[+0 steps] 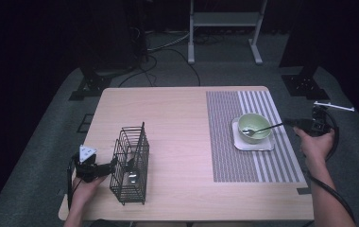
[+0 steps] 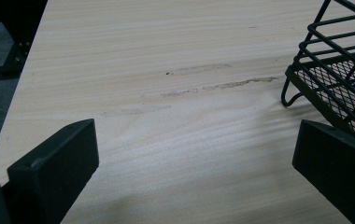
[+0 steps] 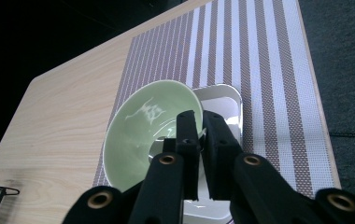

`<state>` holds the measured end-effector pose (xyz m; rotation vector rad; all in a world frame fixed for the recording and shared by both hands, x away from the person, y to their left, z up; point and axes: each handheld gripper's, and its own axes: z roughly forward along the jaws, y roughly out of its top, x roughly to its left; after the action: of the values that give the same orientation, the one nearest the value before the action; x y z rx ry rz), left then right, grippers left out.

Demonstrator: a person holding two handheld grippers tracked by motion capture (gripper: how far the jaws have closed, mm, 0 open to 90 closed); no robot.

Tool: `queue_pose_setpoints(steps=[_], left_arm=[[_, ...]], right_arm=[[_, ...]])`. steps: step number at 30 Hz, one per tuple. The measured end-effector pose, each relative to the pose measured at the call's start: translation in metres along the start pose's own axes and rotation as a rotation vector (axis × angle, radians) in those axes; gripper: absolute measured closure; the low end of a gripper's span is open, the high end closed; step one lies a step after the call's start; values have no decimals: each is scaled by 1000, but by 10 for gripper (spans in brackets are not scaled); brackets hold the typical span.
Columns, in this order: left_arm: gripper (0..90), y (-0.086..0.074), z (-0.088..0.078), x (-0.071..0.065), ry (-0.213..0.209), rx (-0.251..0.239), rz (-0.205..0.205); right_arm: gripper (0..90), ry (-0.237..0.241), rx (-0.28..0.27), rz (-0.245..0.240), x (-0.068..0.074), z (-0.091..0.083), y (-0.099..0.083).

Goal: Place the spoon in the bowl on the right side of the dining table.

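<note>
I see a metal spoon (image 1: 261, 129) lying tilted, its rounded head down inside the pale green bowl (image 1: 254, 126) and its thin handle rising over the bowl's right rim, out past the edge. In the right gripper view I can make out little of the spoon. The bowl is round, glossy and upright, with a faint whitish mark on its inner wall (image 3: 144, 112). It sits on a small white square tray (image 1: 256, 144). The black wire basket (image 1: 131, 163) stands upright near the front left of the table, tall and narrow, with a mesh floor (image 2: 341, 84) raised on little wire feet.
</note>
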<state>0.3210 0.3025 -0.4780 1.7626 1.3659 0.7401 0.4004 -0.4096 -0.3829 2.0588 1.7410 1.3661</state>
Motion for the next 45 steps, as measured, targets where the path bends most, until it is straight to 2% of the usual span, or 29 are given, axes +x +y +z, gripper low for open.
queue_pose_setpoints(steps=[19,40,45], left_arm=[[0,0,0,0,-3,-2,6],[0,0,0,0,-6,-6,5],[0,0,0,-1,-5,0,15]], right_arm=[[741,3,38,23,-12,10,-17],[604,51,94,-16,-1,27,-37],[594,59,108,-26,3,29,-41]])
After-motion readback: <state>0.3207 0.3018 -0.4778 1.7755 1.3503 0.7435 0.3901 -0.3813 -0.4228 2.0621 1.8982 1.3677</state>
